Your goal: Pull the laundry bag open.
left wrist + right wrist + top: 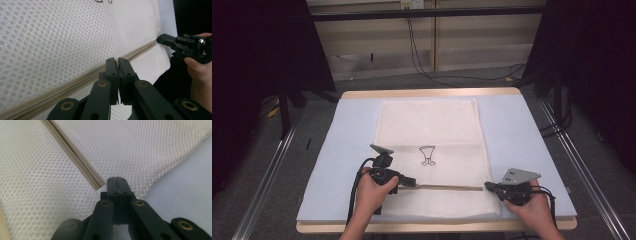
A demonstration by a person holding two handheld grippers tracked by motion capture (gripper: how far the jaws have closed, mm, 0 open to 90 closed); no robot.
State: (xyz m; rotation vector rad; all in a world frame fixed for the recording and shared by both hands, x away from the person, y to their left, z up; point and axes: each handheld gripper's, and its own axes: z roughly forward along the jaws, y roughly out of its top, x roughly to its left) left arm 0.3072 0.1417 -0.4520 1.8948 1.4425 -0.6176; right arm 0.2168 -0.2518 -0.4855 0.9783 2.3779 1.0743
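While both hands rest near the front edge of the table (pixel 432 93), a white mesh bag (pixel 429 125) lies flat along the middle of the pale blue cloth (pixel 522 130) that covers the tabletop, reaching from near the back edge almost to the front edge. A small dark drawing (pixel 427 155) sits on the bag about midway, and a beige zipper (pixel 447 187) runs across the bag close to the front edge, parallel to it.

The left gripper (pixel 412 183) lies at the zipper's left part, held by the left hand (pixel 372 192), with its tip on the zipper line. In the left gripper view its jaws stand pressed together over the zipper (pixel 75 83); whether they pinch the slider or the tape cannot be told, since the tips hide that spot.

The right gripper (pixel 488 186) sits at the bag's right side, toward the front right corner of the table, in the right hand (pixel 534 205). Its tip meets the right end of the zipper. In the right gripper view the jaws are closed against each other just beside the zipper's end (pixel 96 183), on the mesh near the bag's edge; whether any fabric is caught between them cannot be told.
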